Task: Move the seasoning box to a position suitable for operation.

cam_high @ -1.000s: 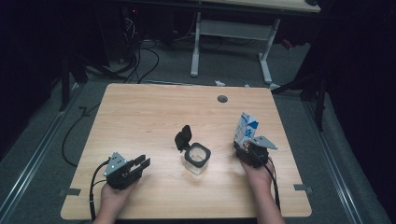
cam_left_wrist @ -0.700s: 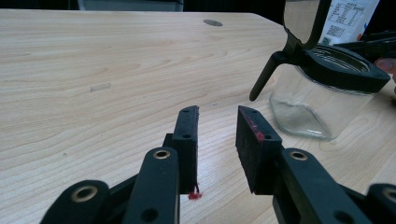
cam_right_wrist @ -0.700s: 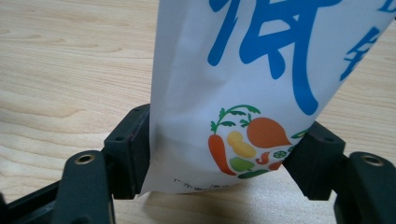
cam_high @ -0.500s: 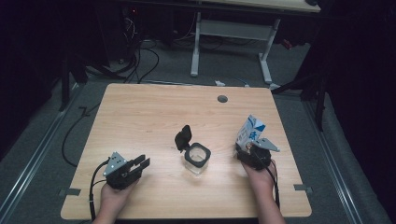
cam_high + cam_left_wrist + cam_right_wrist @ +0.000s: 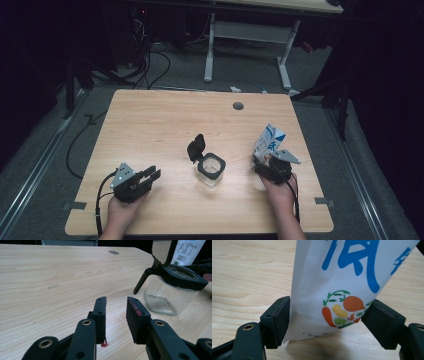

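Wood-topped table is seen carrying everything, and places are given from the glass jar that stands near its middle. A black hinged lid is seen flipped up at the far left of the jar's rim, so the mouth is already open, and little or nothing can be made out inside through the clear wall.

To the right of the jar, well apart from it, a white pouch with blue lettering is held upright at the table's right side. In the right gripper view its lower part, printed with a small vegetable emblem, is seen between the jaws of the right gripper; the jaws are closed onto it at both sides, the bag pinched near its bottom edge.

To the left of the jar and nearer the front edge, the left gripper is rested low over the wood, its jaws parted by a narrow gap with nothing between them.

The work is judged to be early: the jar is opened and the pouch is grasped, but the pouch is not yet brought over the jar, and tipping or emptying is left to be done.
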